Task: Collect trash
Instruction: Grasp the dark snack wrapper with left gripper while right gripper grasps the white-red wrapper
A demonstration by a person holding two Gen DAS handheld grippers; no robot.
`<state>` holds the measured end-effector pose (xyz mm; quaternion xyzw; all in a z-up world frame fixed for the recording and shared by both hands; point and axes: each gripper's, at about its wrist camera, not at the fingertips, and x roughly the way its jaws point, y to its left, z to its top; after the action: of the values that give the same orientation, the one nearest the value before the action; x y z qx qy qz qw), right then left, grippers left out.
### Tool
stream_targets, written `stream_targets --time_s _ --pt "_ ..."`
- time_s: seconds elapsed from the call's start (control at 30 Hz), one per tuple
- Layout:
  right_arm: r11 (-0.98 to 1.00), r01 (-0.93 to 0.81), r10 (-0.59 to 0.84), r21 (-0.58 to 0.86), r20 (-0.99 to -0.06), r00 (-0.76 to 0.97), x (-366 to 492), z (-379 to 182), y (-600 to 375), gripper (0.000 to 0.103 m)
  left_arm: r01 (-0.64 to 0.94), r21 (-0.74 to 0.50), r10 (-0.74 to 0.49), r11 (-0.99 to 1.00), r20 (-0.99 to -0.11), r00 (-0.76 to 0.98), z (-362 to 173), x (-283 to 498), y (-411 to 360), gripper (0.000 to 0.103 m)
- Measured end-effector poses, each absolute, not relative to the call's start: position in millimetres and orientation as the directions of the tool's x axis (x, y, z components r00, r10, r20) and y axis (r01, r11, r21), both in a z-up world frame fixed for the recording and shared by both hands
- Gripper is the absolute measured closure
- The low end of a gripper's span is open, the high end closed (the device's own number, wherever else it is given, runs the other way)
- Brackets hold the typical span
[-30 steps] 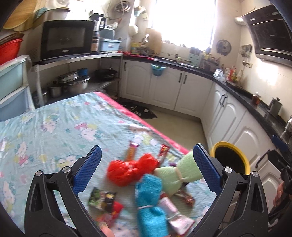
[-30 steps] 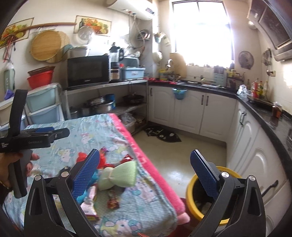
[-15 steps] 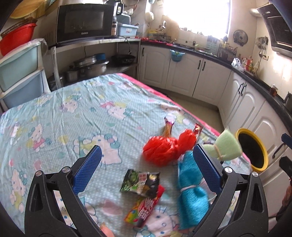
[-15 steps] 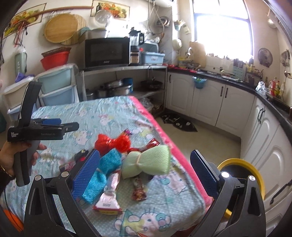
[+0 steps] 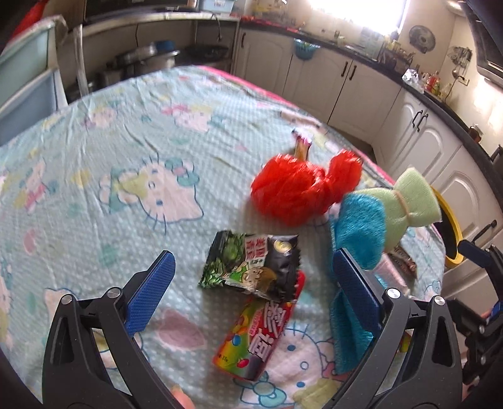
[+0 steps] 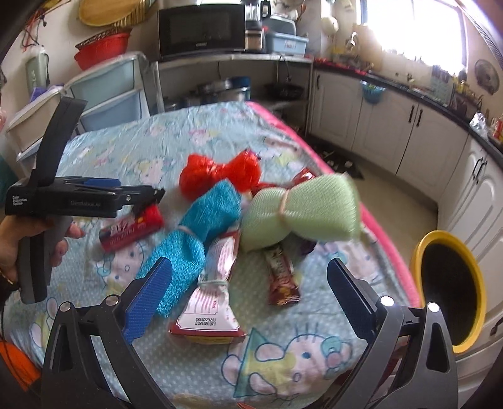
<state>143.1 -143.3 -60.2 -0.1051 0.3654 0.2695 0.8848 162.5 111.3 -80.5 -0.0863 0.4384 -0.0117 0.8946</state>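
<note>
Snack wrappers lie on the cartoon-print tablecloth [image 5: 94,163]. A green-and-black packet [image 5: 251,266] overlaps a red candy wrapper [image 5: 261,333]. My left gripper [image 5: 251,283] is open and empty, just above and around these two. In the right wrist view a white-and-red packet [image 6: 213,292] and a brown bar wrapper [image 6: 281,277] lie between the jaws of my right gripper [image 6: 248,289], which is open and empty above them. The red wrapper [image 6: 132,228] and the left gripper [image 6: 151,198] show there too. A yellow-rimmed bin [image 6: 449,289] stands on the floor at the table's right.
A red mesh scrubber [image 5: 301,188], a blue cloth bundle [image 5: 361,239] and a green sponge bundle [image 6: 298,210] lie among the wrappers. Another wrapper [image 5: 300,148] lies behind the red scrubber. White cabinets [image 6: 393,138] and a shelf with a microwave [image 6: 201,28] surround the table.
Both grippers have tilted down and come closer to the table, so the wrappers now fill the space between their open jaws. Nothing on the table has moved.
</note>
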Motion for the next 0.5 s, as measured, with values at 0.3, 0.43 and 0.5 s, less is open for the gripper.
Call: stream_targets --time_s 0.3,0.43,0.5 --pt "0.819 -0.57 0.409 0.07 -0.769 0.492 158 -85 -133 0.026 -0.071 -0.249 -0.163 0.966 -0.797 0.582 -99 174 123 0.011" --pt "0.809 -0.578 0.419 0.106 -0.794 0.44 165 -94 -128 0.035 -0.072 -0.292 -0.201 0.954 -0.795 0.572 -105 174 127 0.019" --pt "0.801 -0.586 0.423 0.119 -0.805 0.415 166 -98 -125 0.039 -0.073 -0.292 -0.2 0.954 -0.797 0.57 -107 173 129 0.025"
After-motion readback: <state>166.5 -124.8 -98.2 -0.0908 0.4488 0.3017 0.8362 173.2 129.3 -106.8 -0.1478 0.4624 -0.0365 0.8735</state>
